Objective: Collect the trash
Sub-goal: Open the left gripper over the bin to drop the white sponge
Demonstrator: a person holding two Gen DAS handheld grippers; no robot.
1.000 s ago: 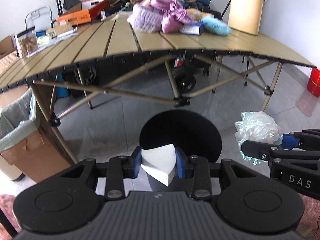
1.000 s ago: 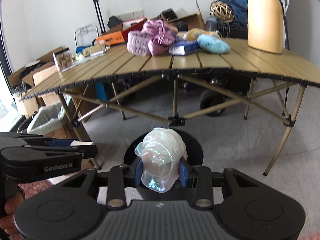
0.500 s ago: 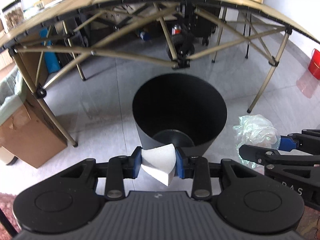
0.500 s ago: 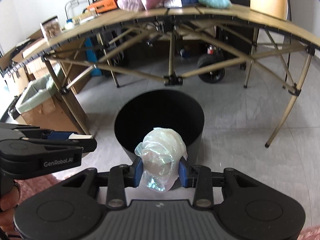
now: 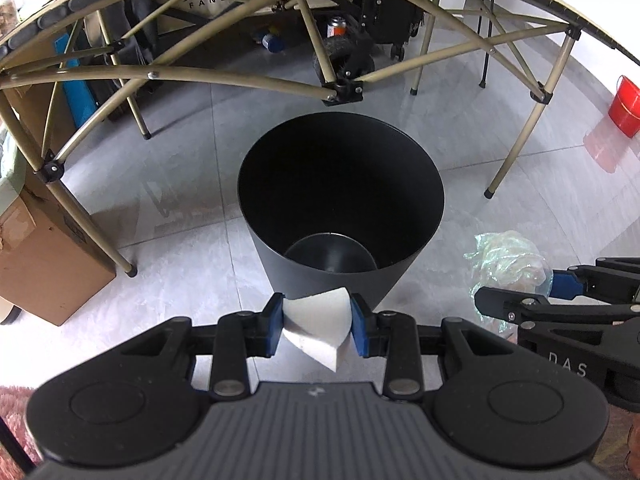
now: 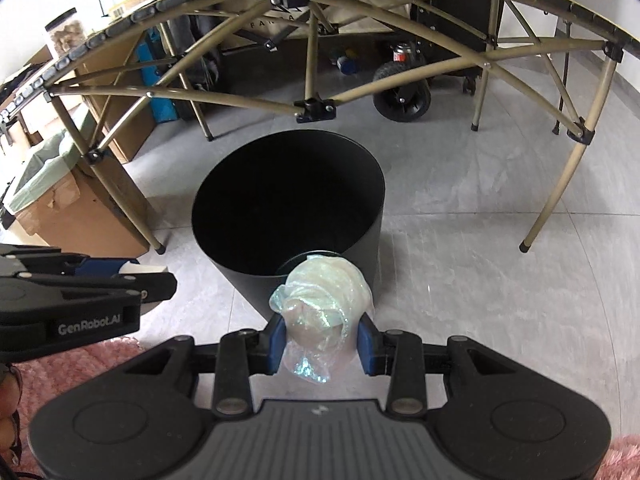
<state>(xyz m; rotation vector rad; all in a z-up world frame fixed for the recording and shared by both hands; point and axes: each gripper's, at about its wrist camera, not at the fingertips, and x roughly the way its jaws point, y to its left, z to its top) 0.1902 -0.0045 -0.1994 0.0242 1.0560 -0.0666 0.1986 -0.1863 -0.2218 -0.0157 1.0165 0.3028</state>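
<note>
We see a black bin (image 5: 340, 200) on the grey floor, nothing inside it. Our left gripper (image 5: 316, 326) pinches folded white paper (image 5: 314, 322) at its near rim; our right gripper (image 6: 320, 338) clamps crumpled clear plastic (image 6: 324, 300) there too.

Grey tiled floor (image 5: 500, 128), glossy, faint grout lines. Black round bin (image 5: 340, 208) stands upright on it, straight ahead of both grippers and below them, mouth open. Folding table legs (image 5: 516, 136) land on the tiles beyond the bin and to either side. Cardboard box (image 5: 44, 264) with a pale green liner sits on the floor far left. Red bucket (image 5: 625, 106) far right. Black wheel (image 6: 402, 96) behind the bin, under the table.
</note>
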